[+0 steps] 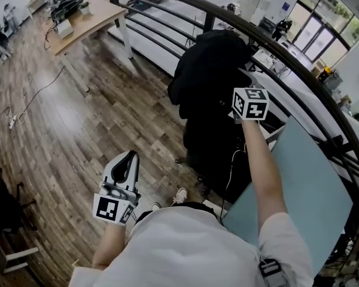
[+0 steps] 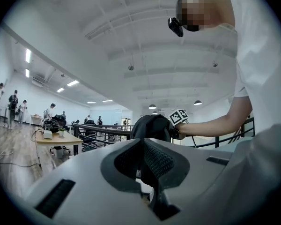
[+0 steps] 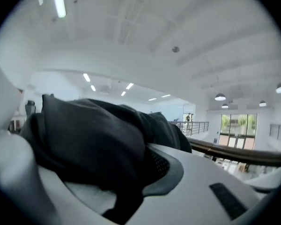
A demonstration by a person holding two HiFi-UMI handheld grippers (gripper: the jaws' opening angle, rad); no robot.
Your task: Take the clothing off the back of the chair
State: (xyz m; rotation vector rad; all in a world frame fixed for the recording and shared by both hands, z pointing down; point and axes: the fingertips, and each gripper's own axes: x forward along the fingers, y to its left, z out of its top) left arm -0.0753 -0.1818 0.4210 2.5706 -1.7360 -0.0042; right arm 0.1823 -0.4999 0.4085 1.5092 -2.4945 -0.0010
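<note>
right hand-held gripper (image 3: 133, 172): clamped on black clothing (image 1: 209, 70) (draped over chair (image 1: 212, 154)) | left hand-held gripper (image 1: 130, 157): closed, empty

Head view looks steeply down; each gripper view looks level along its own jaws, close. All three share the dark clothing (image 1: 209, 70).

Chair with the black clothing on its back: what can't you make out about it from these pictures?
- Chair back: head view, covered by the black clothing.
- Chair base: head view, lost in dark shadow.
- Right tool jaw tips: right gripper view, buried in the clothing they grip, which also blocks the chair.
- Chair below the clothing: left gripper view, blocked by the left tool.
</note>
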